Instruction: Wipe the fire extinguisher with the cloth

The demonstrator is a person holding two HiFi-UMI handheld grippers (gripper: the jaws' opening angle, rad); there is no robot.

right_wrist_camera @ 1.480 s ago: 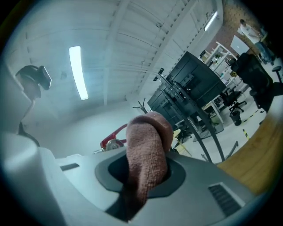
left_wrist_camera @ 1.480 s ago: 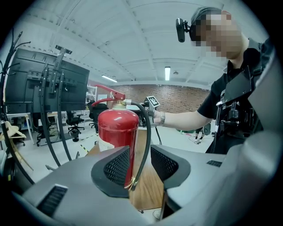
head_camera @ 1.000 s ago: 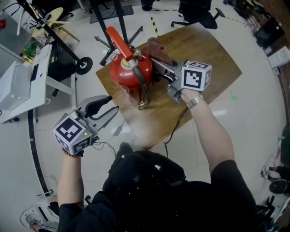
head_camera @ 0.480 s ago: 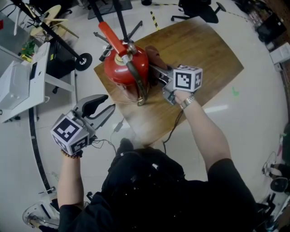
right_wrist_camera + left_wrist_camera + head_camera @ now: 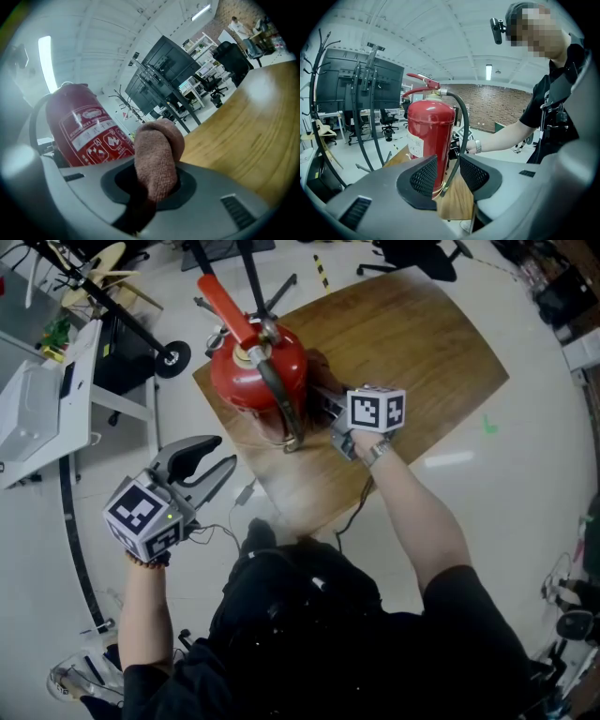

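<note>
1. A red metal fire extinguisher point(image 5: 253, 381) stands upright on the brown wooden table point(image 5: 422, 343).
2. The right gripper point(image 5: 325, 401), fingers clamped on a folded brown terry cloth point(image 5: 157, 154), sits just beside the cylinder.
3. The left gripper point(image 5: 217, 463) hovers off the table's edge, fingers apart, empty.

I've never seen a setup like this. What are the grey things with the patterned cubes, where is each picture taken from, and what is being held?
No robot here: a person holds a two-jaw claw in each hand, and the patterned cubes are part of them. The overhead picture comes from a camera on the person's head, looking down. The other two come from cameras riding on each claw. A red fire extinguisher stands upright on a wooden table. The right claw is shut on a brown cloth, close beside the extinguisher. The left claw is open and empty, held short of the table.
</note>
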